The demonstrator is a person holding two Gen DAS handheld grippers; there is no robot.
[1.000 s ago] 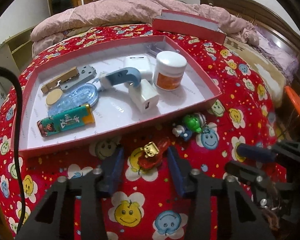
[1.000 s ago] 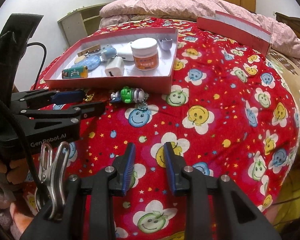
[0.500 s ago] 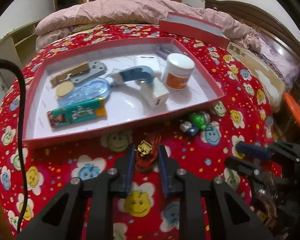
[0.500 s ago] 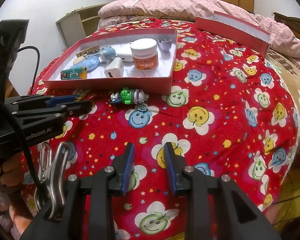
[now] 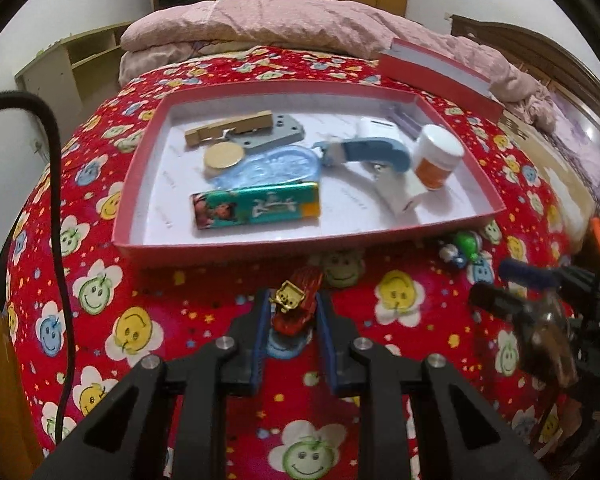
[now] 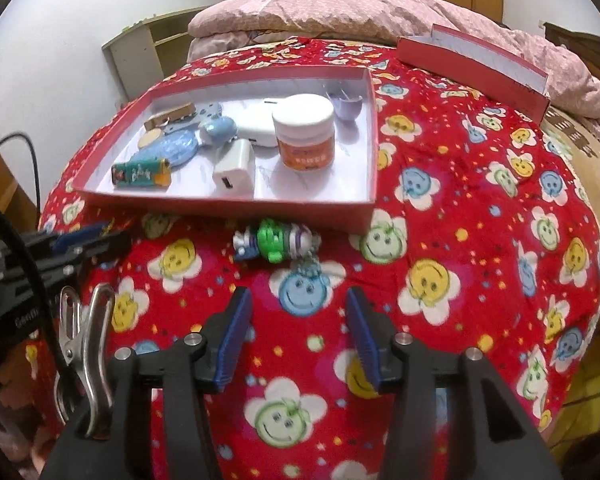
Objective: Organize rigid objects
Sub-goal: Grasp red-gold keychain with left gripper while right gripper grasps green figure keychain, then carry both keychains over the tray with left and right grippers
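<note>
- The left gripper (image 5: 291, 312) is clamped tight on a small glossy red toy (image 5: 296, 300) with a shiny gold boxy bit on top. The toy is pinched between the ribbed blue pads, just short of the red box's near wall.
- The right gripper (image 6: 298, 332) is seen with its jaws opening and nothing between them, only bedspread underneath.
- A green and white plastic figure (image 6: 278, 242) with a little chain is left lying on the bedspread (image 6: 460, 240), right beside the box's front wall and ahead of the right gripper.
- The shallow red cardboard box (image 5: 220, 246) with a white lining is parked on the bed. It's filled with hard stuff: a round white jar (image 6: 304, 136) with an orange label, a blocky white charger (image 6: 236, 172), a flat teal lighter (image 5: 256, 210), a clear bluish oval piece (image 5: 268, 166), a curvy blue and white gadget (image 5: 376, 154) and a grey metal plate (image 5: 276, 134).
- The bedspread is soft red fabric printed with smiley flowers.
</note>
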